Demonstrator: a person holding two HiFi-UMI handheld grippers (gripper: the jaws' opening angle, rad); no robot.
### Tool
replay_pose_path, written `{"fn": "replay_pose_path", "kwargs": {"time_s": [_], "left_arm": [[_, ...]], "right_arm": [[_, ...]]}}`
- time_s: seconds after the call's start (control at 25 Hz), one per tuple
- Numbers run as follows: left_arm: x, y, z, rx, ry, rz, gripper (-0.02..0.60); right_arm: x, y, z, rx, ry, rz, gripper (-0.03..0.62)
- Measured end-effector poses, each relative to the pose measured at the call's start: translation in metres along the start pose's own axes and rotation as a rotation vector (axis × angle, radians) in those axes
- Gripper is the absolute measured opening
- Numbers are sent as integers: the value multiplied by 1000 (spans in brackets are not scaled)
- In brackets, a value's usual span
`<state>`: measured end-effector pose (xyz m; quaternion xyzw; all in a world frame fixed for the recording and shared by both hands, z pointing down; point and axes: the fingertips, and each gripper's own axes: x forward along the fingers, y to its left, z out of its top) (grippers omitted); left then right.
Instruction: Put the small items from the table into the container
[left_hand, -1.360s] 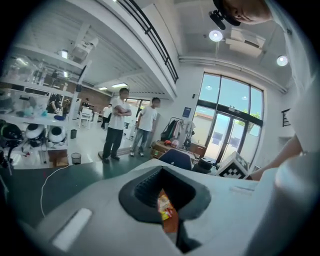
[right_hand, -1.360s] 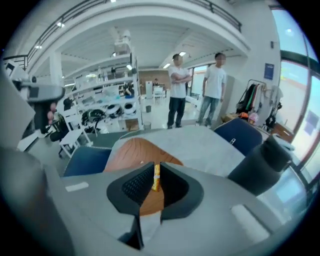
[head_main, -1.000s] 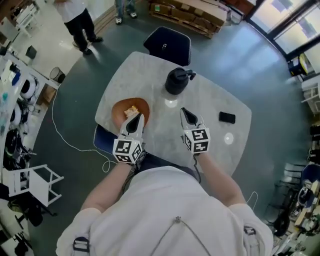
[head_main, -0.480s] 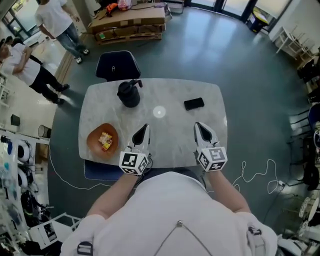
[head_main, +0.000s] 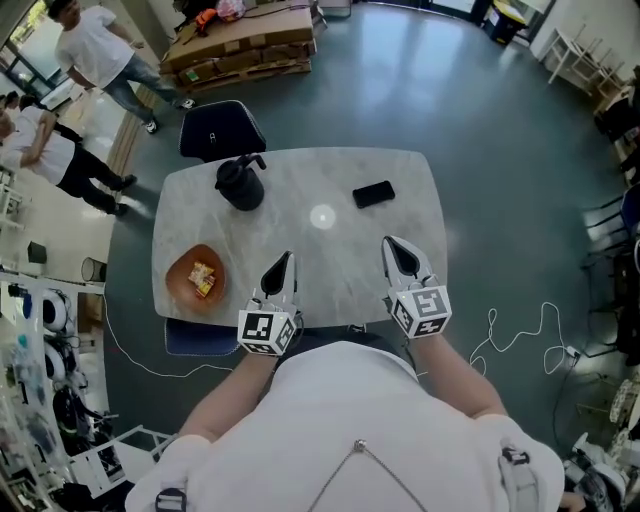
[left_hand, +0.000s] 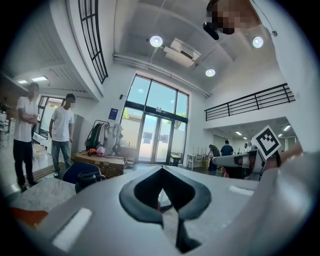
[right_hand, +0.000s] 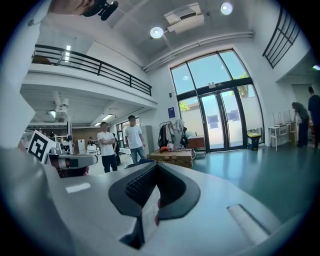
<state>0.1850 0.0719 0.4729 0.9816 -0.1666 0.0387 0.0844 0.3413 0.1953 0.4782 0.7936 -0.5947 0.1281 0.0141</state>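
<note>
**Jaws**
- Left gripper (left_hand: 163, 168): jaws together, nothing between them.
- Right gripper (right_hand: 156, 165): jaws likewise pressed tip to tip, empty.
- I held both roughly level over the near edge of the counter (head_main: 300, 185), side by side and well apart.

**Task things**
- The small items (head_main: 203, 279), yellowish and red and too small for me to name, lay inside the orange bowl (head_main: 176, 272).
- The bowl sat by the near left corner, to the left of the left gripper.
- The only loose thing I could find on the bare top was a black phone (head_main: 373, 194), on the far side ahead of the right gripper.
- A black jug (head_main: 238, 184) stood at the far left.

My reading: the job was close to finished, unless the phone counted as an item.

**Risks noted**
- Both jaws were closed. Any reach made without opening first would shove the target, not take it.
- The phone lay flat on smooth stone. Jaws coming in level would likely skid it toward the far edge.
- The bowl sat close to the counter's edge. A bump from the left gripper while dropping something in could push it off.
- A carry from phone to bowl would pass near the jug.
</note>
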Motion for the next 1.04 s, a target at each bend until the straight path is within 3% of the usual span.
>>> {"fn": "replay_pose_path", "kwargs": {"time_s": [0.24, 0.6, 1.04], "left_arm": [[-2, -10, -1, 5, -11, 14, 2], [0, -47, -4, 6, -16, -26, 2], [-16, -57, -12, 0, 3, 0, 2]], "right_arm": [[-10, 17, 4, -107, -25, 32, 26], [-43, 17, -2, -142, -54, 64, 26], [-53, 13, -1, -122, -58, 87, 26]]}}
